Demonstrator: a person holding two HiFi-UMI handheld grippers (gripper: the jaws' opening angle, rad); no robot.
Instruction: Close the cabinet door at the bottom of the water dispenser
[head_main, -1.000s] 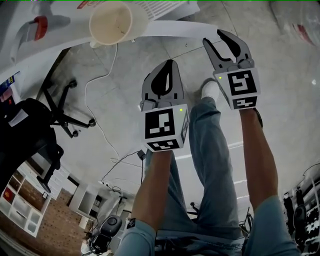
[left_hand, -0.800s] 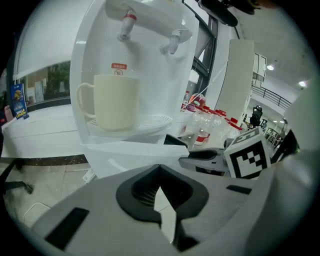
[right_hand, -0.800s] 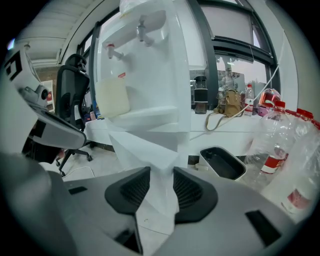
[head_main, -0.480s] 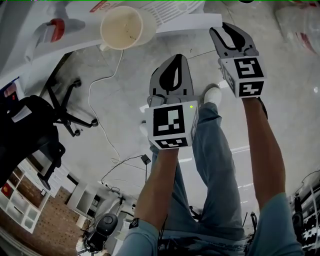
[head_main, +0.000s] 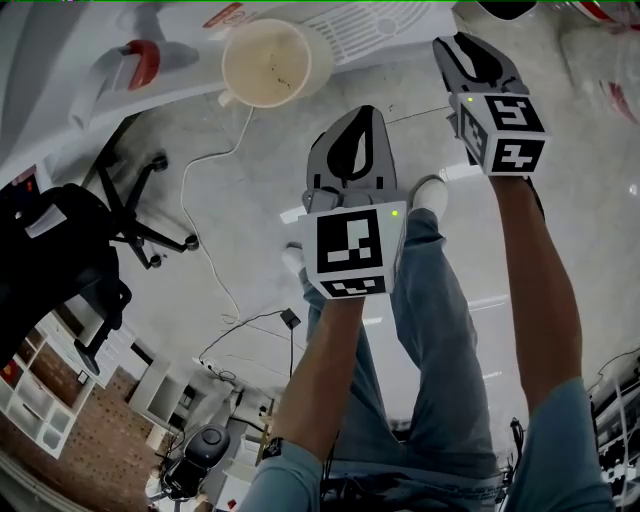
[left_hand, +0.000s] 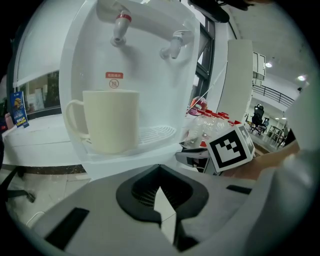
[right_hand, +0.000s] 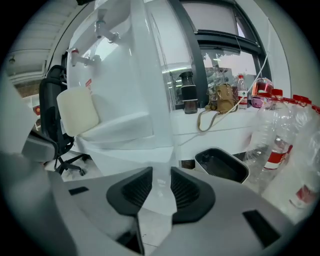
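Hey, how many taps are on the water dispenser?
2. In the left gripper view, a red-collared tap sits above the mug; a plain white tap is to its right, over the drip tray. None seems hidden.

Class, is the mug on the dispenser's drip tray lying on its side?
No, the mug stands upright on the drip tray.

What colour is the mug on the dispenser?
The mug is cream; clearest in the left gripper view.
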